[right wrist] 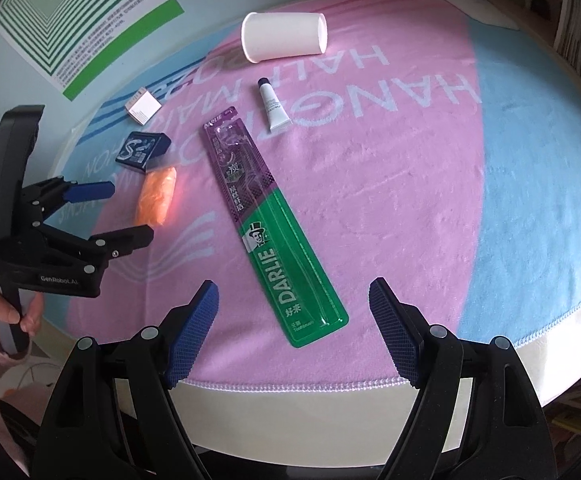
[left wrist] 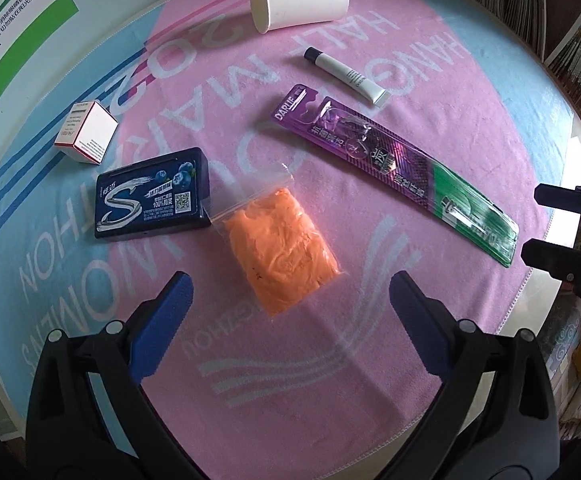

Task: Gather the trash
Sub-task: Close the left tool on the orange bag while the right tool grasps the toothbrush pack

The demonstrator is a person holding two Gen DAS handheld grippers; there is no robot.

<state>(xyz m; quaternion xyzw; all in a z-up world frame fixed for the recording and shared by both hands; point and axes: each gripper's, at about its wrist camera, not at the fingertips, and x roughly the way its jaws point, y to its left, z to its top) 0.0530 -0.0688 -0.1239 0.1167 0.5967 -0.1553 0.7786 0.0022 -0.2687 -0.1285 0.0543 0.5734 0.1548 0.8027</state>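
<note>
1. Six pieces of trash lie on a pink and blue towel [right wrist: 430,168] that covers the tabletop [right wrist: 290,396].
2. Toothbrush pack [right wrist: 268,220], purple and green: longest item, at the towel's centre in the right wrist view, running from 11 to 5 o'clock, flat.
3. Paper cup [right wrist: 284,38]: on its side at 12 o'clock, mouth facing left.
4. Orange bag [left wrist: 280,244]: clear zip bag with orange stuff inside, at the centre of the left wrist view, touching the gum box at its 10 o'clock.
5. Gum box [left wrist: 152,196]: dark blue, flat, at 9 o'clock in the left wrist view.
6. White box [left wrist: 86,132]: at 10 o'clock, apart from the gum box.
7. Tube [right wrist: 273,106]: white with a dark cap, between cup and toothbrush pack.
8. Left hand-held gripper [left wrist: 290,300]: spread wide, nothing between its pads, hanging above the near end of the orange bag.
9. Right hand-held gripper [right wrist: 294,308]: spread wide, holding nothing, above the green end of the toothbrush pack.
</note>
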